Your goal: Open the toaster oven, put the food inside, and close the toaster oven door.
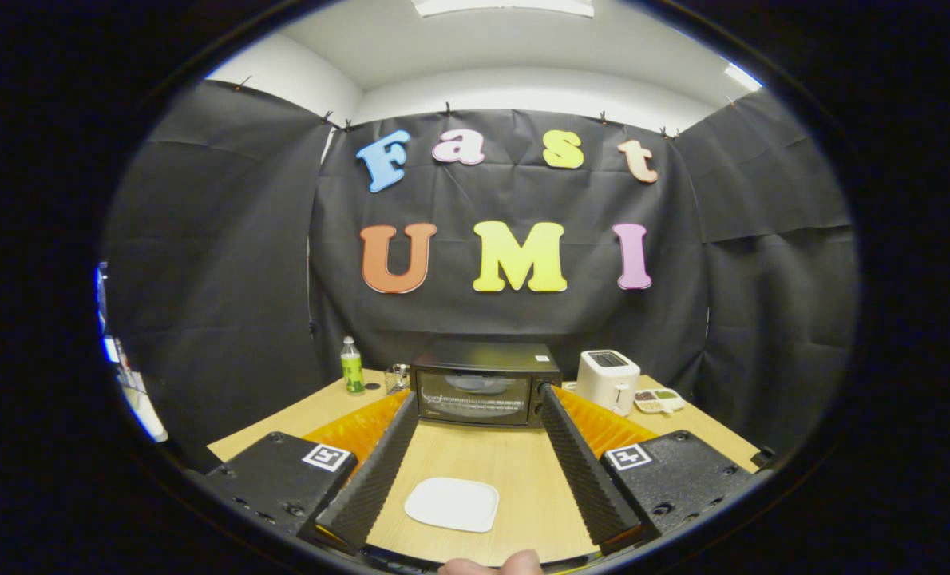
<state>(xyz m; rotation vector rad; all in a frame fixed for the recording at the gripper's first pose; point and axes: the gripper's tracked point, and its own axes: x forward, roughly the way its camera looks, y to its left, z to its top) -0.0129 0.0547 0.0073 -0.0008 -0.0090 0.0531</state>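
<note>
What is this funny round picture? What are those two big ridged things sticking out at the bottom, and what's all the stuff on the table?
Those are tongs, a grabbing tool a person carries. The camera rides on it, looking forward along the two fingers. They are spread open, holding nothing. Between them on the wooden table lies a white plate. Beyond the fingers stands a black toaster oven with its door shut. Beside it stand a green bottle, a white toaster and a small dish of snacks.
</note>
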